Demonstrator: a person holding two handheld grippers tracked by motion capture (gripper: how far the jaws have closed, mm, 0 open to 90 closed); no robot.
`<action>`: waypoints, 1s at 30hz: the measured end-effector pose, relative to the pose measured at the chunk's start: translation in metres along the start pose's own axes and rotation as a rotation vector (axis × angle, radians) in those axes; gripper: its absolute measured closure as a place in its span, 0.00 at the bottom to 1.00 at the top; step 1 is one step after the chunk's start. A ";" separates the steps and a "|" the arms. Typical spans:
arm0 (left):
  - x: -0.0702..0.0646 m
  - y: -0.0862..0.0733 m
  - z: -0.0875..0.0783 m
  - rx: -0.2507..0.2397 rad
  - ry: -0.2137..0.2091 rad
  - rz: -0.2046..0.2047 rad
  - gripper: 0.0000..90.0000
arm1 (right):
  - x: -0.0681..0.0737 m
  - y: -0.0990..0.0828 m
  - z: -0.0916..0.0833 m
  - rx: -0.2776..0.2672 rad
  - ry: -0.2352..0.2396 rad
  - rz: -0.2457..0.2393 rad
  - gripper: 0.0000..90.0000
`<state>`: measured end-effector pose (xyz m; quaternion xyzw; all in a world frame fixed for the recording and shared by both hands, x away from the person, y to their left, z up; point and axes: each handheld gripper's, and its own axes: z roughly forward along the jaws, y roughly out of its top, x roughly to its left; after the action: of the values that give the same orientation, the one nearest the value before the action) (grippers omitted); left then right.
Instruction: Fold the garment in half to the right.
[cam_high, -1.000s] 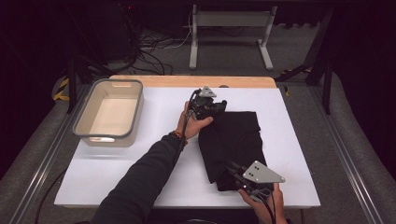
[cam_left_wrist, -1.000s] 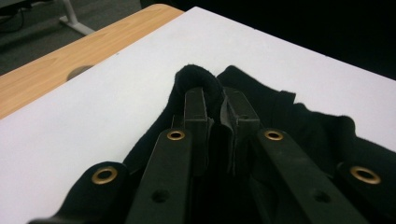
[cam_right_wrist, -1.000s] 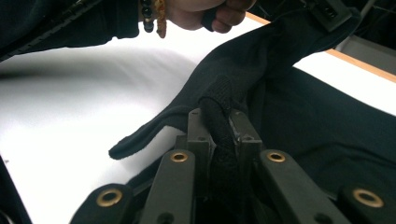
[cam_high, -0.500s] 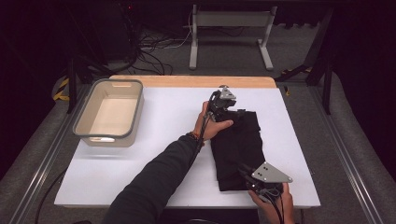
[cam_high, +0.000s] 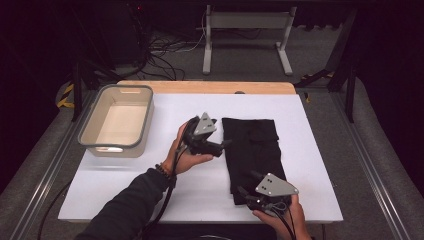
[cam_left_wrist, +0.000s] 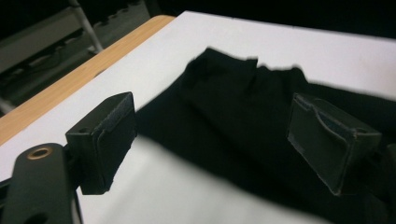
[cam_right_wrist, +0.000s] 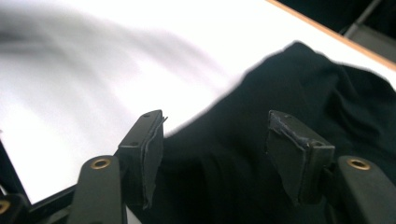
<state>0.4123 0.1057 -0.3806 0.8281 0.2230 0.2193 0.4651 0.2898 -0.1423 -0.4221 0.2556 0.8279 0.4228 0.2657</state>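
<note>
A black cloth (cam_high: 255, 150) lies folded in a narrow strip on the white table (cam_high: 150, 185), right of centre. My left gripper (cam_high: 223, 145) hovers just off the cloth's left edge, pointing at it. Its jaws have just been opening and stand open with nothing between them; in the left gripper view the cloth (cam_left_wrist: 224, 116) lies beyond the pads (cam_left_wrist: 109, 140). My right gripper (cam_high: 248, 184) sits at the cloth's near left corner. Its jaws have also just been opening, and the cloth (cam_right_wrist: 289, 84) lies loose below them in the right gripper view.
A beige bin (cam_high: 142, 95) with a grey rim stands at the table's left. A wooden strip (cam_high: 205, 87) runs along the far edge. Beyond it are a metal stand (cam_high: 245, 30) and cables on the floor. The table's near edge is by my right hand.
The left gripper carried the cloth's far edge to the right, let go and drew back left. The cloth now lies narrower. The right gripper opened off the near corner.
</note>
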 end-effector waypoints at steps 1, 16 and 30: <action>-0.002 -0.007 -0.008 0.005 0.000 0.013 0.18 | 0.002 0.003 0.001 -0.003 0.004 -0.007 0.42; -0.038 -0.081 -0.058 0.081 -0.044 0.035 0.16 | 0.009 -0.002 0.041 0.214 0.098 -0.088 0.62; -0.079 -0.069 -0.028 0.115 -0.213 0.136 0.18 | -0.008 -0.001 0.014 0.085 0.053 0.041 0.91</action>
<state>0.3213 0.1108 -0.4396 0.8852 0.1279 0.1478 0.4221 0.3046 -0.1396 -0.4280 0.2724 0.8463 0.3994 0.2237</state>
